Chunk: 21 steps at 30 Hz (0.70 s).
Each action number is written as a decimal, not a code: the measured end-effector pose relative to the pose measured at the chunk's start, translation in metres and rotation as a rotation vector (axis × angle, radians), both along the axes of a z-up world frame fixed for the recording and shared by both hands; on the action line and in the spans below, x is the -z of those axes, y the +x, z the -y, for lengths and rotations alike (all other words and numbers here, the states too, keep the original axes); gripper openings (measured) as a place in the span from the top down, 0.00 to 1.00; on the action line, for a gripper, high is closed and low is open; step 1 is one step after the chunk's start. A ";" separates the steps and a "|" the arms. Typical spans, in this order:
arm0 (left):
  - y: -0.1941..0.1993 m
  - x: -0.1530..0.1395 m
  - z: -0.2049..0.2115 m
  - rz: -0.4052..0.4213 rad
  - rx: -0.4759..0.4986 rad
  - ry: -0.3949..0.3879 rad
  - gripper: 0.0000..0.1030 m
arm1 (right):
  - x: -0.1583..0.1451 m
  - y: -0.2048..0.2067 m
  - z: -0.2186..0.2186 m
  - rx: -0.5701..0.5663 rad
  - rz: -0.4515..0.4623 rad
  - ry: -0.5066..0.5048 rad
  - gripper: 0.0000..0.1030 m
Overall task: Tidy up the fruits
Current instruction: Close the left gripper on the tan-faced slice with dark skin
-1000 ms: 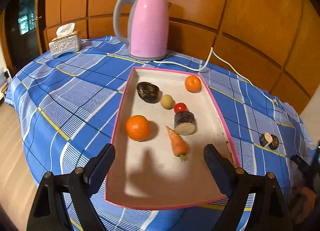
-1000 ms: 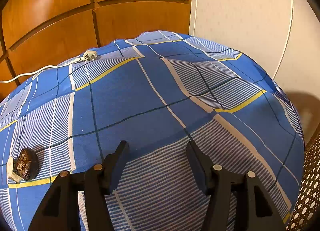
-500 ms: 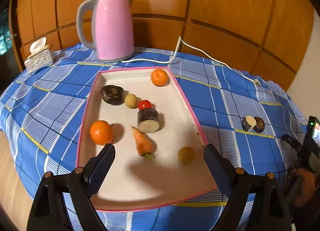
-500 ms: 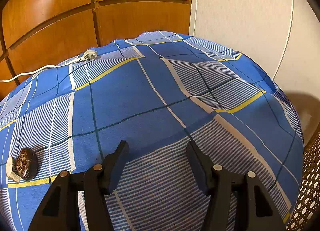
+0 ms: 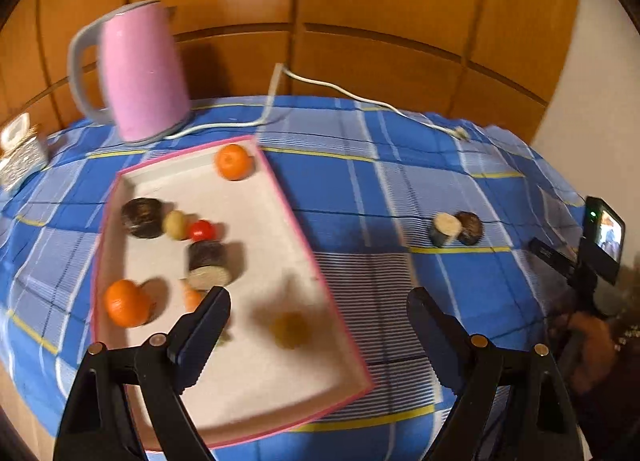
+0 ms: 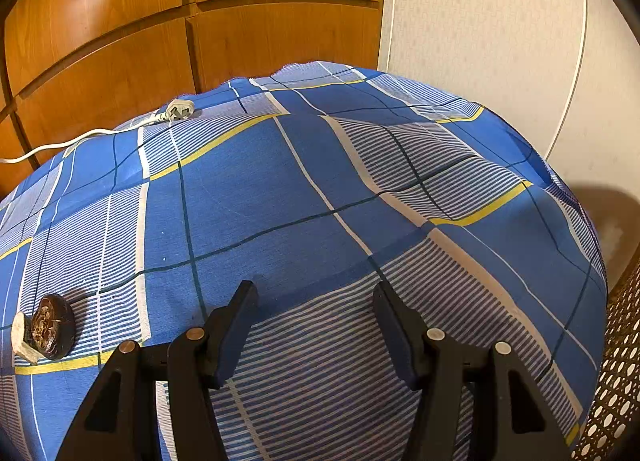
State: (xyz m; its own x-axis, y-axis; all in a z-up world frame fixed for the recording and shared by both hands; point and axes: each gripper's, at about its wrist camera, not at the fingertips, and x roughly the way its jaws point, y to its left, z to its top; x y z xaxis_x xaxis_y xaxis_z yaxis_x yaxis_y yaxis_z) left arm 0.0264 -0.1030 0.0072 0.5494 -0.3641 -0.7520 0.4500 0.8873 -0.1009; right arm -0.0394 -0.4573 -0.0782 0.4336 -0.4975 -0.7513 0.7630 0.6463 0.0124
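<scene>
Left gripper [image 5: 318, 311] has swung right since the earlier frame; tray [image 5: 280, 197] now sits left in its view, blurred. Jaws wide apart, nothing between. A yellowish fruit [image 5: 290, 329] lies near the tray's near right edge, not there a second ago. Right gripper [image 6: 314, 319] unchanged, jaws apart, empty, over tablecloth [image 6: 280, 189]. Both views show two dark pieces [image 5: 456, 227] [image 6: 44, 327] outside the tray; only the left shows the kettle [image 5: 140, 69] and oranges [image 5: 234, 161].
</scene>
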 end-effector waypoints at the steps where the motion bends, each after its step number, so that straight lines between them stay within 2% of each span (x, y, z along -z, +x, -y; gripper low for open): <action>1: 0.001 0.001 0.005 -0.011 0.018 -0.001 0.13 | 0.000 0.000 0.001 0.000 0.000 0.000 0.41; 10: 0.010 0.006 0.055 -0.060 0.188 0.026 0.13 | 0.000 0.000 0.000 0.000 0.001 0.000 0.41; 15: 0.024 0.011 0.084 -0.102 0.275 0.035 0.24 | 0.000 -0.001 0.001 0.000 0.001 -0.001 0.41; 18: 0.033 0.013 0.100 -0.116 0.309 0.024 0.25 | 0.000 -0.001 0.001 0.000 0.000 -0.002 0.41; 21: 0.042 0.019 0.120 -0.129 0.340 0.053 0.30 | 0.000 -0.001 0.001 0.000 0.000 -0.002 0.41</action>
State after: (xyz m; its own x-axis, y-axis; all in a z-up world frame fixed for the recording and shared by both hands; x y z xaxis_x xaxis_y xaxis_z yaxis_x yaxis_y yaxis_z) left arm 0.0686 -0.2229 -0.0117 0.3030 -0.4681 -0.8301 0.7064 0.6950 -0.1340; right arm -0.0405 -0.4582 -0.0782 0.4335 -0.4990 -0.7504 0.7631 0.6462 0.0111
